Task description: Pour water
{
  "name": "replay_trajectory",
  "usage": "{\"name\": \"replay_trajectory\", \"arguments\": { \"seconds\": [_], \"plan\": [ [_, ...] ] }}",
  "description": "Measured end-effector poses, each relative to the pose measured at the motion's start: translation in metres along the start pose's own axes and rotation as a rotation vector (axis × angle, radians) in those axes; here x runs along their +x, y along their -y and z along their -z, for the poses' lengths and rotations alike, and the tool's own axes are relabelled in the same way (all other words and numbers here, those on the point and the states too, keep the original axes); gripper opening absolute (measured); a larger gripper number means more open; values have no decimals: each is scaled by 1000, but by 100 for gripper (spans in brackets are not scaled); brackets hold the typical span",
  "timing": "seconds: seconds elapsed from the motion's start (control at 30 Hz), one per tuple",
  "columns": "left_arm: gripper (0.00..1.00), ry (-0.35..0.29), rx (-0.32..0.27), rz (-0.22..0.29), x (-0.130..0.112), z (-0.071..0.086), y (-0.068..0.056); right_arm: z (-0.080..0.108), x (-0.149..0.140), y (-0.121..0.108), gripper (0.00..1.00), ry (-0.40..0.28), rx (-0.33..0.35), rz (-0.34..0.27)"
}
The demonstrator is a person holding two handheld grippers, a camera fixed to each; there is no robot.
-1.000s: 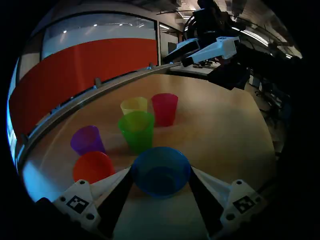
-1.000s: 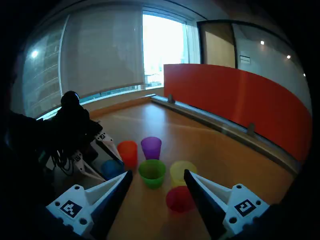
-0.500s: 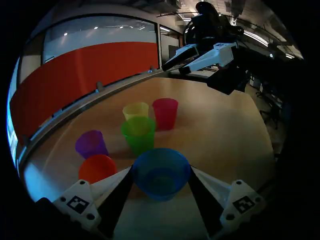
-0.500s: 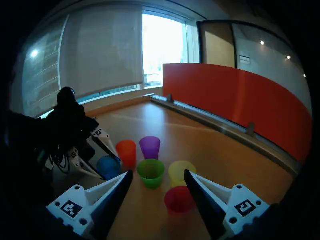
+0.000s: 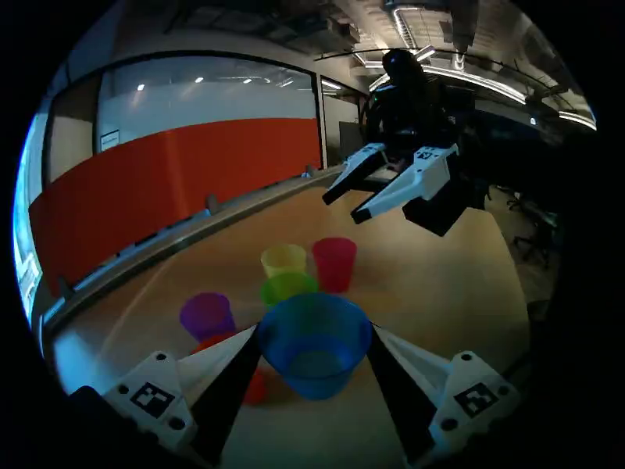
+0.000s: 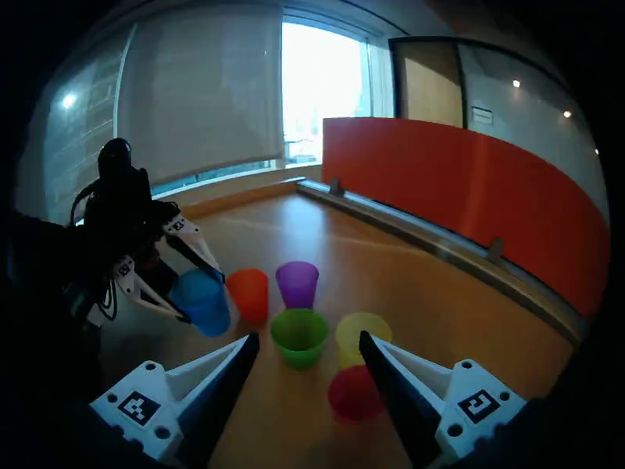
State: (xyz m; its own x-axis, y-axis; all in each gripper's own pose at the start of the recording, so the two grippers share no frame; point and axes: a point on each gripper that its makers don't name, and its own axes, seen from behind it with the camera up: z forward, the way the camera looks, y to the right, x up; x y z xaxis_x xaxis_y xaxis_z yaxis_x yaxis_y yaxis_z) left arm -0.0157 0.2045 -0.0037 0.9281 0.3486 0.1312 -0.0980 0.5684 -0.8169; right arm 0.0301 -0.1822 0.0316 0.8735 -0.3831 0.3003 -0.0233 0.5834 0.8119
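Observation:
My left gripper (image 5: 312,332) is shut on a blue cup (image 5: 314,352) and holds it upright above the table. In the right gripper view the same blue cup (image 6: 201,301) hangs between the left gripper's fingers (image 6: 203,297), beside the orange cup (image 6: 248,295). On the wooden table (image 5: 437,289) stand a purple cup (image 5: 207,315), a green cup (image 5: 287,286), a yellow cup (image 5: 283,259) and a red cup (image 5: 334,263). My right gripper (image 6: 308,352) hovers open over the green cup (image 6: 299,336), yellow cup (image 6: 362,334) and red cup (image 6: 355,395). Seen from the left, the right gripper (image 5: 341,211) floats above the red cup.
An orange partition (image 6: 469,187) with a metal rail runs along the table's far edge. A person in dark clothes (image 5: 406,94) holds both grippers. Bright windows with blinds (image 6: 203,94) stand behind. The purple cup (image 6: 298,283) stands at the back of the group.
The left gripper has lifted the blue cup off the table, so the other cups sit lower in its view. The right gripper has barely moved.

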Motion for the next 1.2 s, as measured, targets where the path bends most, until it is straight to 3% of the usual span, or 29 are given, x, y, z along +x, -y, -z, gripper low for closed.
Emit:
{"name": "replay_trajectory", "arguments": {
  "seconds": [0.47,0.8,1.2],
  "plan": [
    [89,-145,67,19,50,35,20,-24,-9,3,99,33,4,32],
    [89,-196,106,17,72,56,28,-42,-19,1,99,61,5,40],
    [89,-230,133,36,85,70,35,-62,-33,2,99,100,14,54]
  ]
}}
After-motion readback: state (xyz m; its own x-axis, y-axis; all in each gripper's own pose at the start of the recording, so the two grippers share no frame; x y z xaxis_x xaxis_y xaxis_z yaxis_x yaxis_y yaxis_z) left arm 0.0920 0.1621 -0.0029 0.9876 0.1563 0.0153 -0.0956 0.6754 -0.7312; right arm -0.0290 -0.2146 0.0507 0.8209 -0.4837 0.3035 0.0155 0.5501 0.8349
